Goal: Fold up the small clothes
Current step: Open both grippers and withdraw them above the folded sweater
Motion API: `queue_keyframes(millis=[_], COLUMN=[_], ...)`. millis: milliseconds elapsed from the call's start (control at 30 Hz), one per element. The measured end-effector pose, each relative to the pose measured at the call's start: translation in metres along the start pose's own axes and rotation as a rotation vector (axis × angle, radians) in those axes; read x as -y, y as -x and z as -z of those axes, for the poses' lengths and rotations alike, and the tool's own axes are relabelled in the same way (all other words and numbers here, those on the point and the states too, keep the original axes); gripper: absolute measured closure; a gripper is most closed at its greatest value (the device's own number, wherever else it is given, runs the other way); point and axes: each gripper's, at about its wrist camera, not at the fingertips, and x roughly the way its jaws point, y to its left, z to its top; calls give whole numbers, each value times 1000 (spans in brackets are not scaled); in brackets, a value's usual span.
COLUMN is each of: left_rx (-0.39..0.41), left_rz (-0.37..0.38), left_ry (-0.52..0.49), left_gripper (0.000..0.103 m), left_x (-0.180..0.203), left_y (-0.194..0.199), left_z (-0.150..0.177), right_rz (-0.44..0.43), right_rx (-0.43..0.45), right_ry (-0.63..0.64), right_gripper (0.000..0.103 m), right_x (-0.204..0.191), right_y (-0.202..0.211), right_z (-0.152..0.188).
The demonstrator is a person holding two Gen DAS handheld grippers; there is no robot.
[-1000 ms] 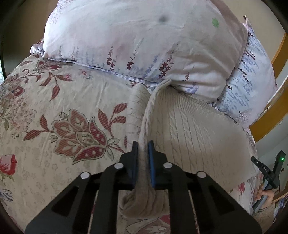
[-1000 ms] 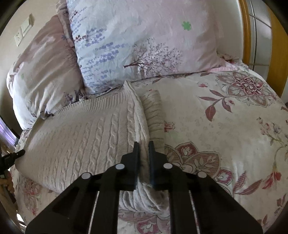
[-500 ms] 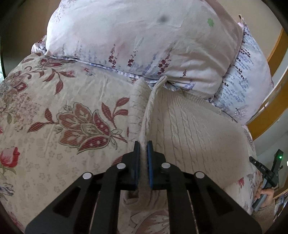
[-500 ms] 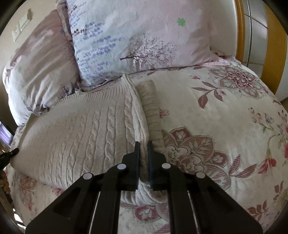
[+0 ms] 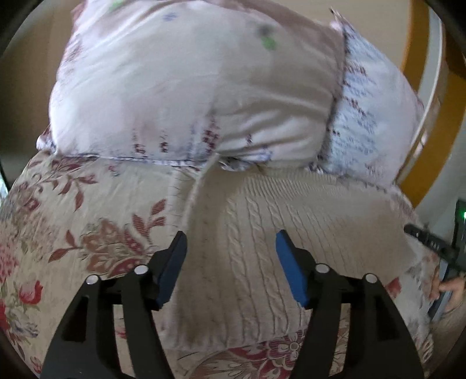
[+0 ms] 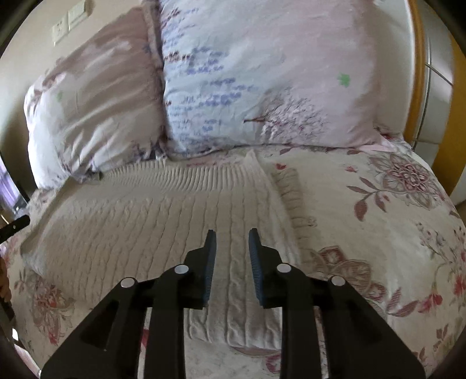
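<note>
A cream cable-knit sweater [image 5: 276,230] lies flat on the floral bedspread [image 5: 72,221], its far edge touching the pillows. It also shows in the right wrist view [image 6: 163,221], with a folded sleeve strip [image 6: 291,189] along its right side. My left gripper [image 5: 231,243] is open wide and empty, just above the sweater's near left part. My right gripper [image 6: 232,239] is open and empty, above the sweater's near right part.
Two pale printed pillows [image 5: 198,87] [image 6: 262,81] lie at the head of the bed. A wooden headboard [image 6: 416,73] curves at the right. A hand with a dark device [image 5: 445,280] is at the bed's right edge. Wall sockets [image 6: 68,24] sit at the upper left.
Both grippers have opened and let go of the sweater's fold. The raised fold has dropped and the sweater now lies flat. Both grippers moved in over the sweater.
</note>
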Motion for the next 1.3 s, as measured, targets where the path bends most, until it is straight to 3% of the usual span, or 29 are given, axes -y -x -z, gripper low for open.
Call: queue_keyframes(millis=[100,167,333,500,633,800,1167,1267,1300], left_rx=[-66,-111,-112,-65,-65,-105,-134,-134,-132], left_rz=[-18,-19,-38,72,90,119,232,255,257], left_ry=[4,16,-49,136,301,428,563,577,579], left_gripper=[35,35,28,27,23,24,25,25,25], left_x=[1,-3,5,-25,-58,-82,-91,-89,-88], left_y=[-17,-29,-32,-19,-21,-35,-57,-61,-61], left_z=[6,11,19,10,-1,-2,-1,-2,-2], right_rz=[20,-5,10,6,-24,-54,-35,-12,2], right_rx=[-112,-88,-115,-135,-91,-80,-57,-146,-111], right_ry=[-30,-51,-35,-39,15,41,96,118,145], right_gripper=[68,67,66,52,45,45,45,39,39], right_x=[7,12,11,4,-18,-41,-73,-76,-79], right_y=[-23,-20,-17,-13,-9,-17,-39,-61,-61], right_z=[13,18,18,9,0,-10,-25,-20,-17])
